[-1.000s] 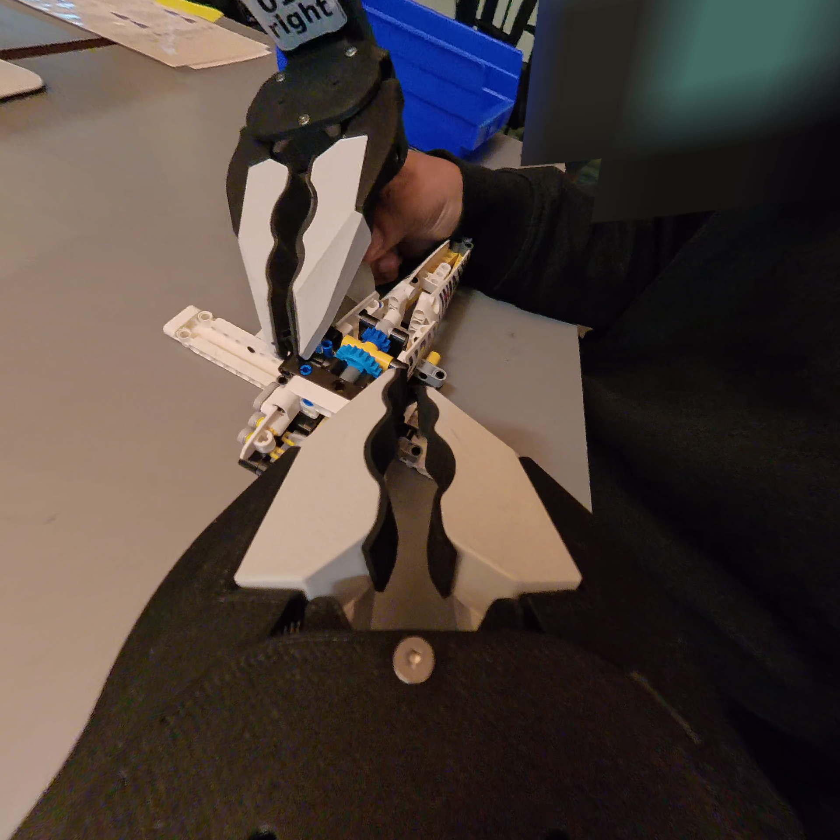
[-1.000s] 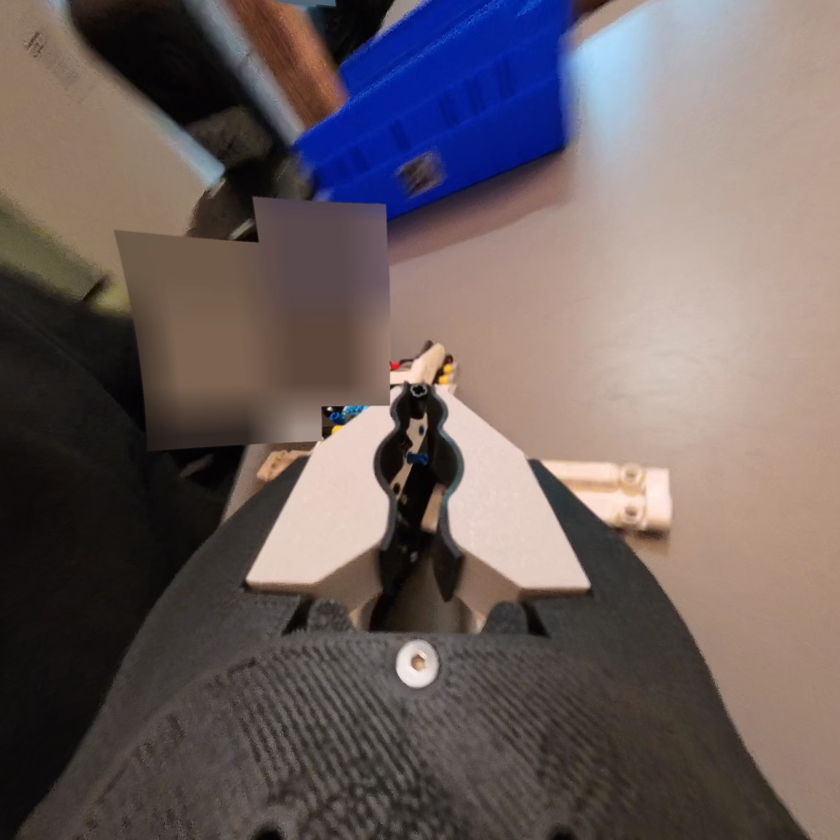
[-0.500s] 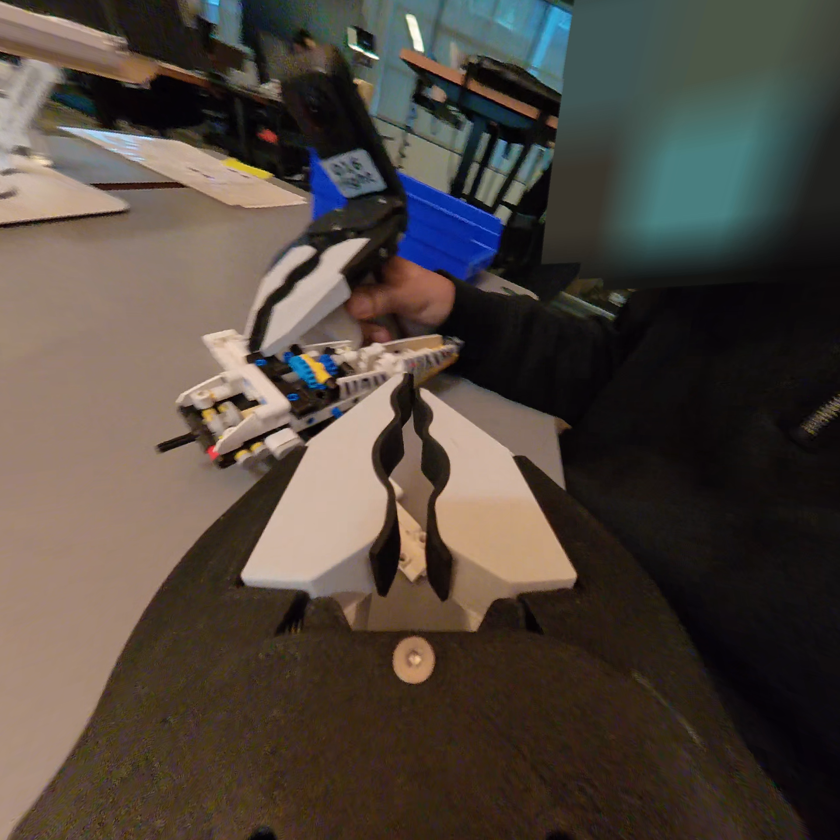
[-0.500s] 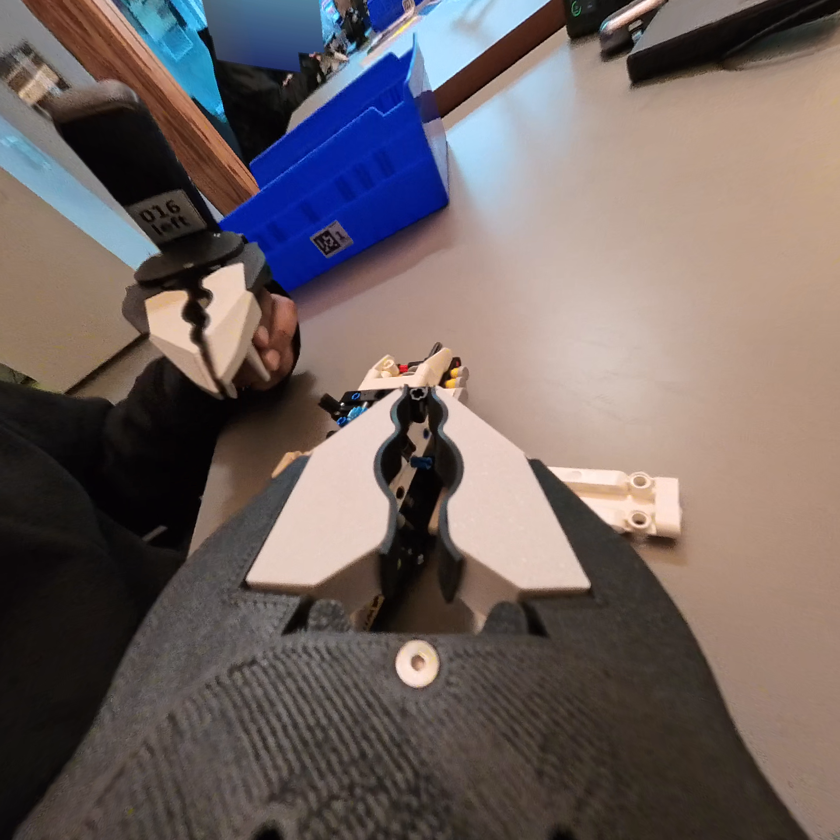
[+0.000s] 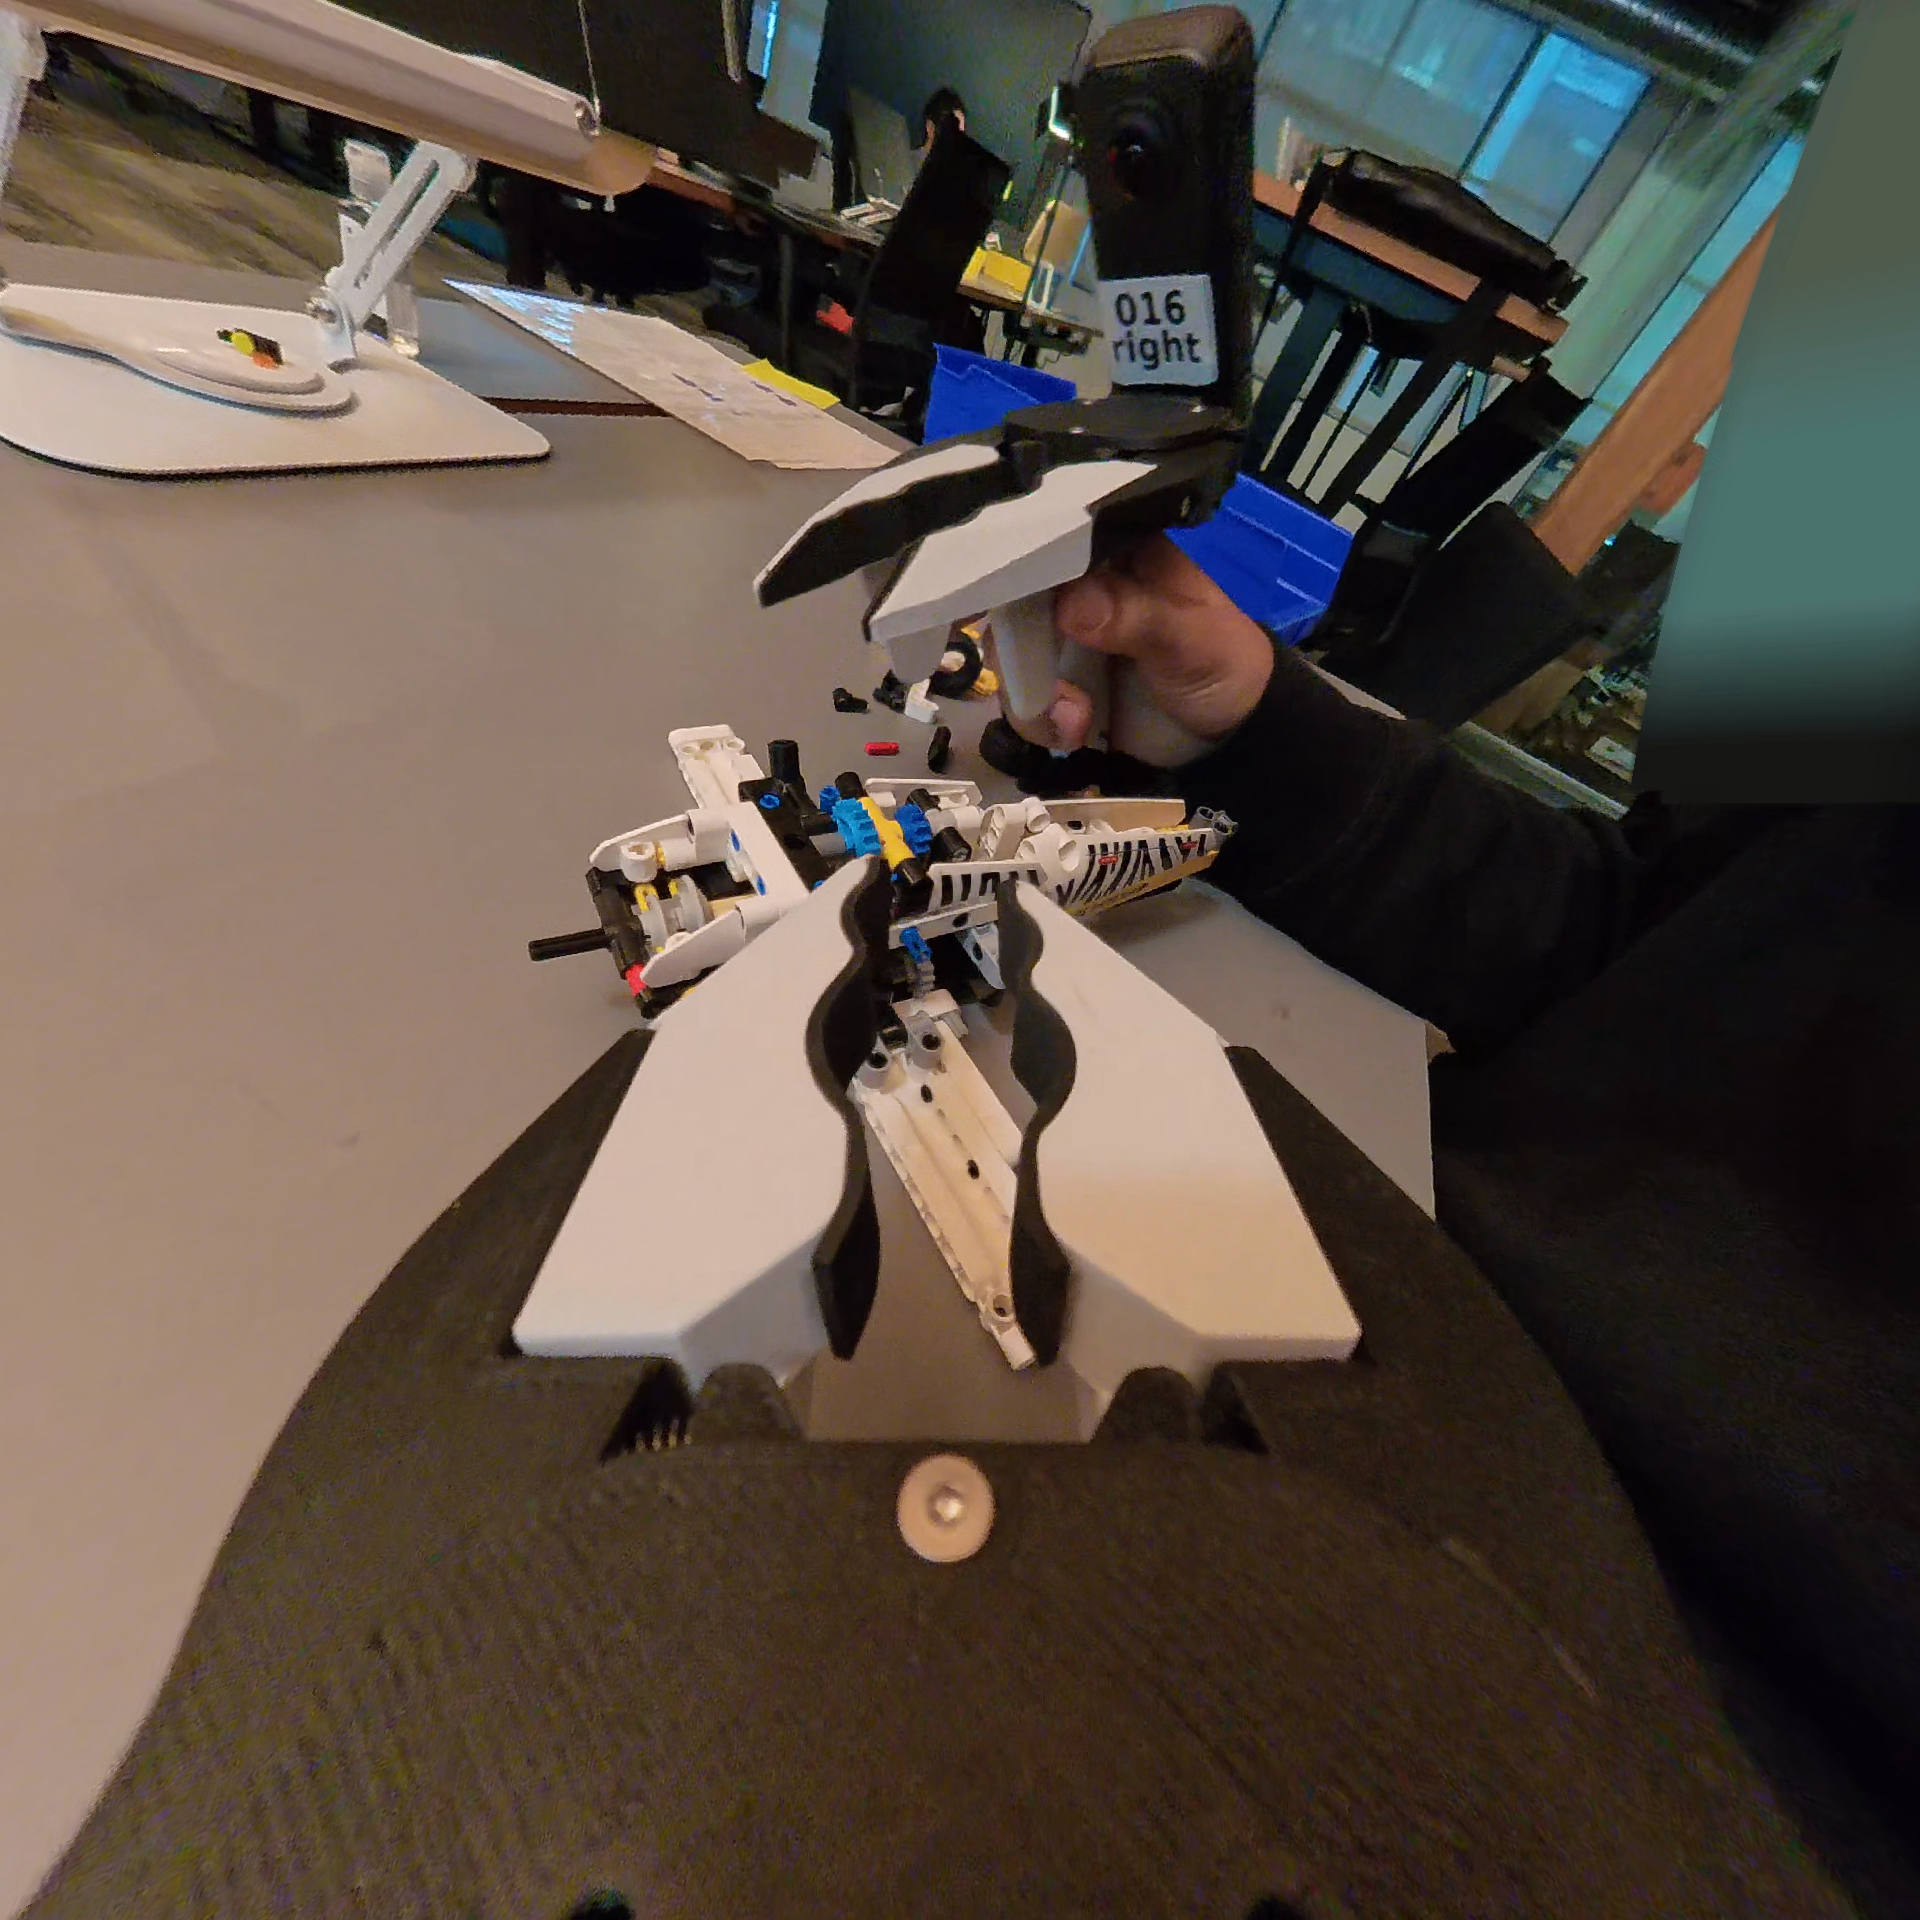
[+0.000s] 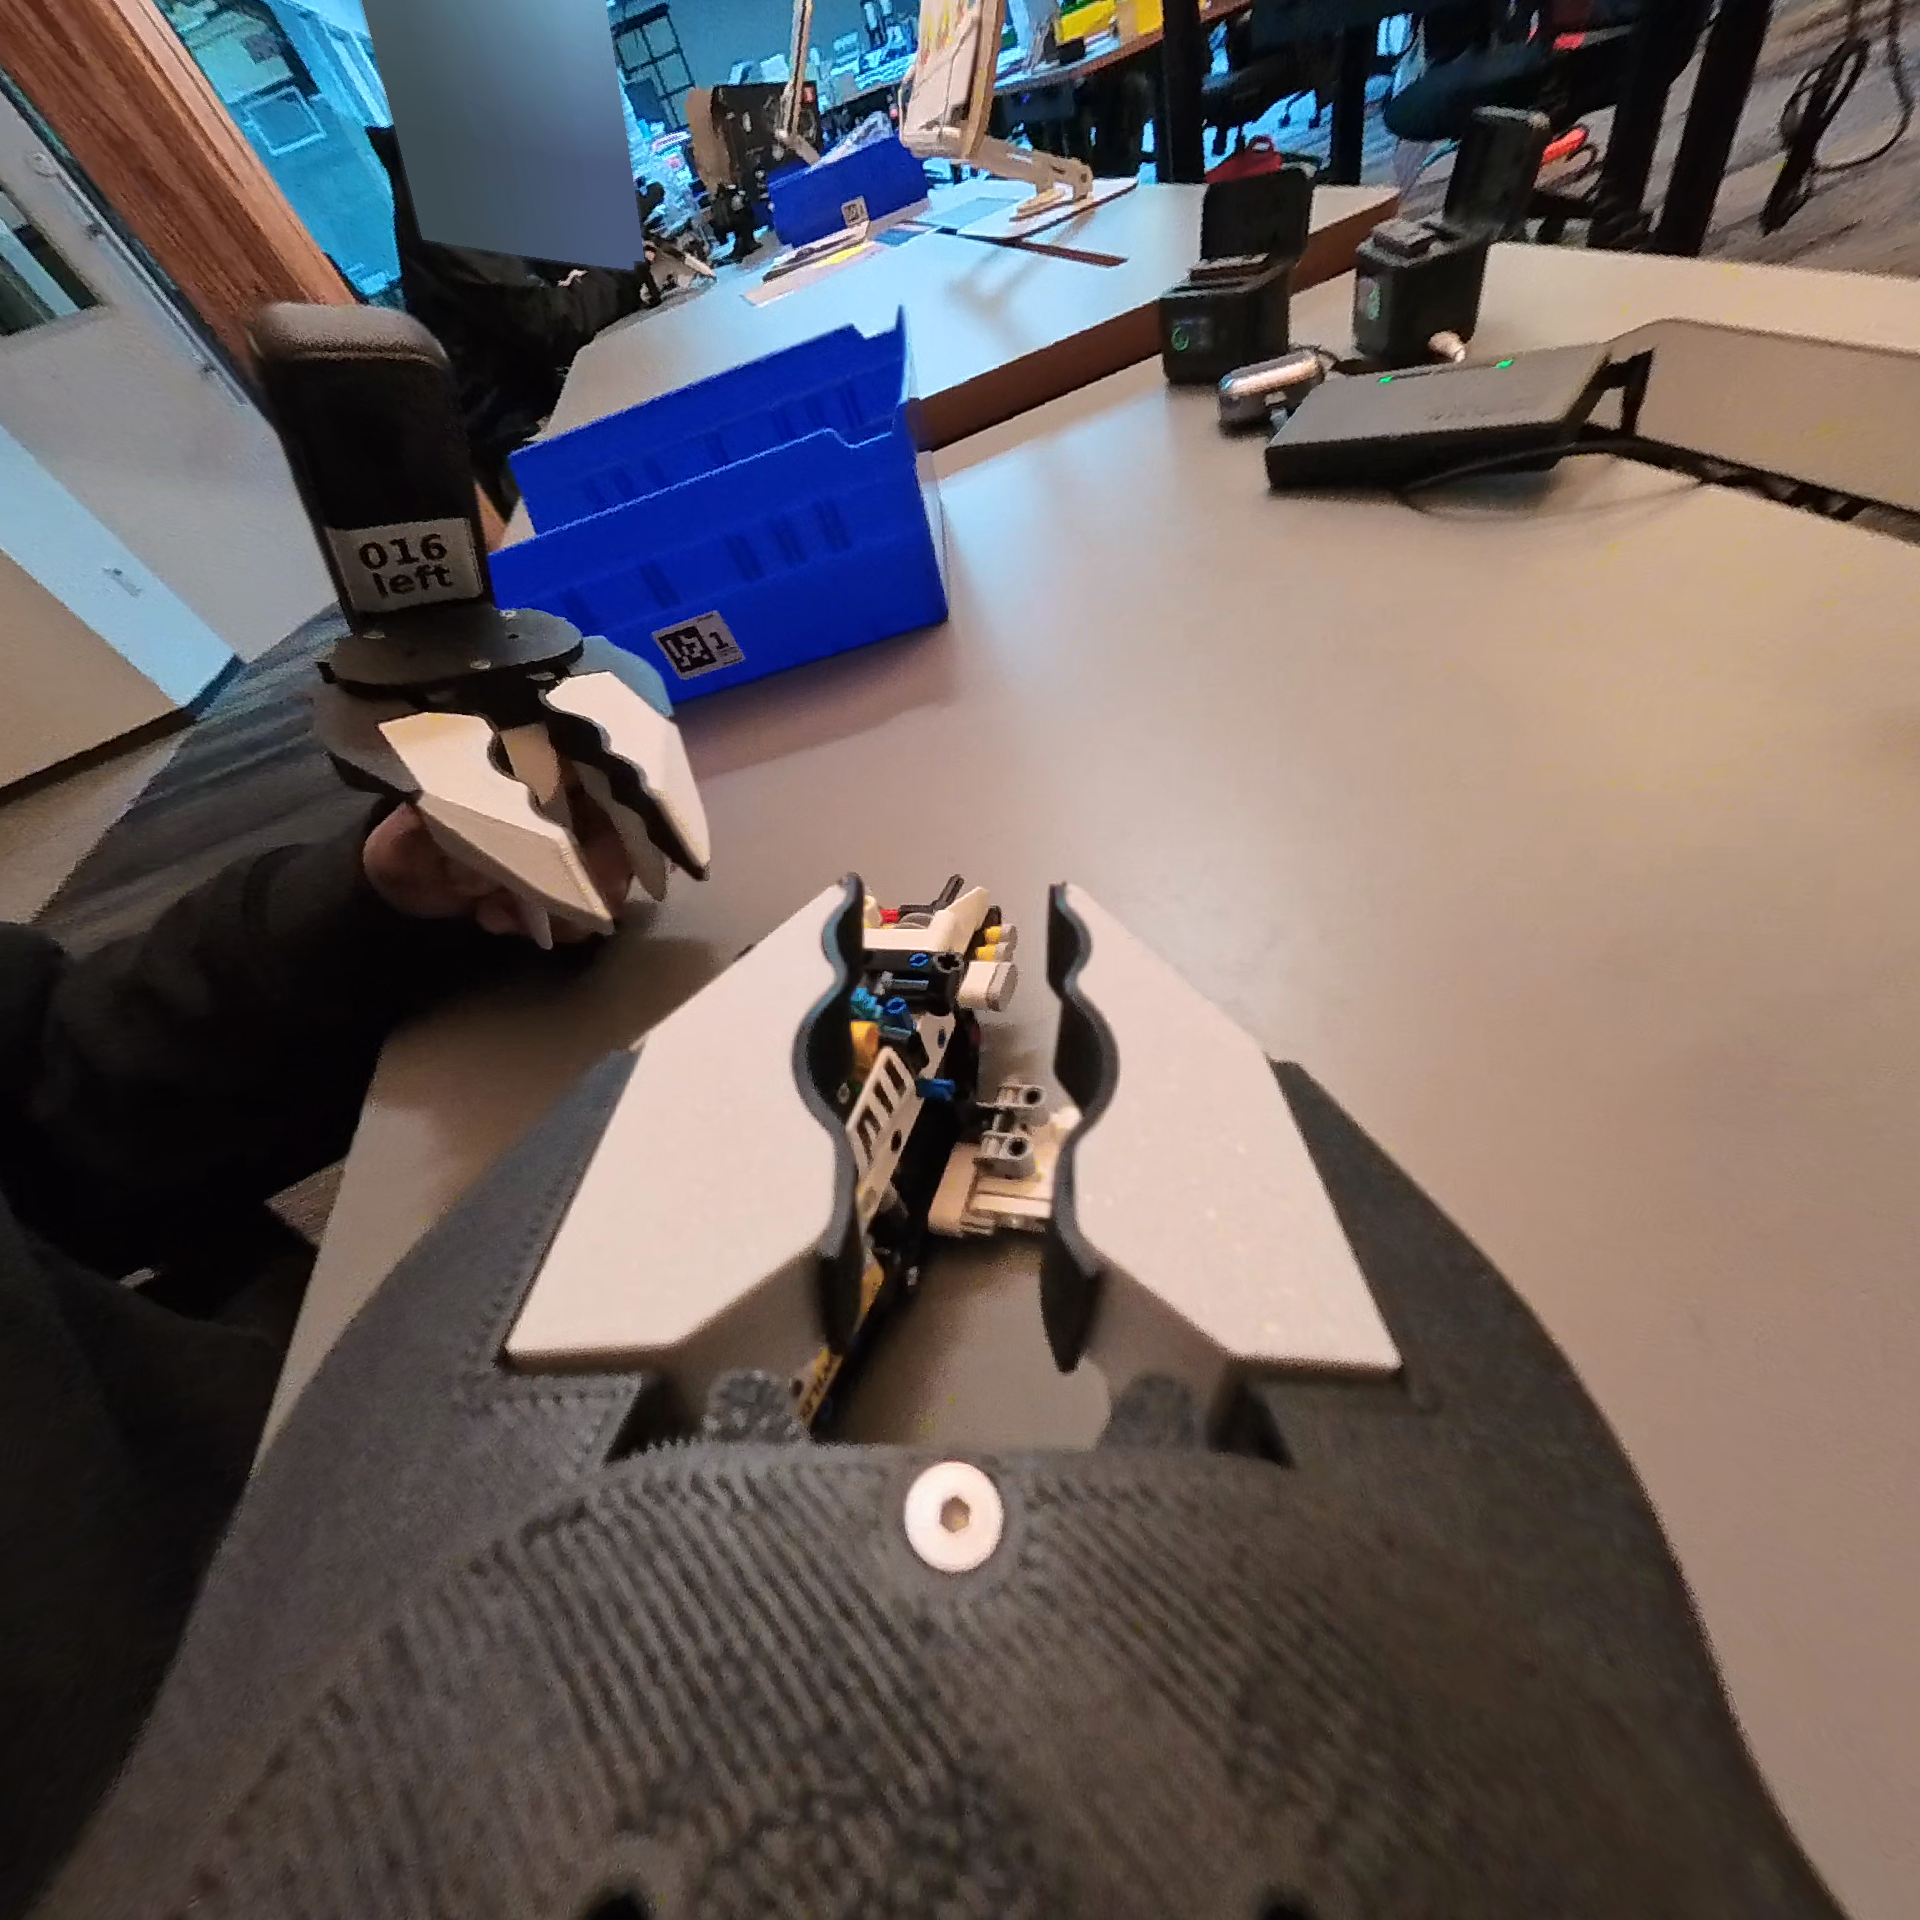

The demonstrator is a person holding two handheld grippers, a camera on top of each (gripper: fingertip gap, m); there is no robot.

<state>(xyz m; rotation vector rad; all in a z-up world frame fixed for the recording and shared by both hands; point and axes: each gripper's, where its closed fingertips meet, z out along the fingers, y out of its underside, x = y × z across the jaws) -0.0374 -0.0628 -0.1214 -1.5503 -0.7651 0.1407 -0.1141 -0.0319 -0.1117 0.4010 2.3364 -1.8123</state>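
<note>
A toy aircraft model built of white, black, blue and yellow plastic pieces lies on the grey table. My left gripper is open and empty. It hangs just above and in front of the model, whose white wing shows between its fingers. My right gripper is open and empty, raised above the model's far side. In the right wrist view the model shows between the spread fingers of my right gripper, untouched. My left gripper hangs open to the left.
Small loose pieces lie behind the model. A blue bin stands at the table's far side. A white lamp base and paper sheet sit far left. Black devices are far right. The person's dark sleeve rests by the model. One gripper's finger ends stand about 9 cm off the other's.
Both grippers have opened. The right one was shut on the model half a second ago; it has let go and risen above it. The model lies on the table.
</note>
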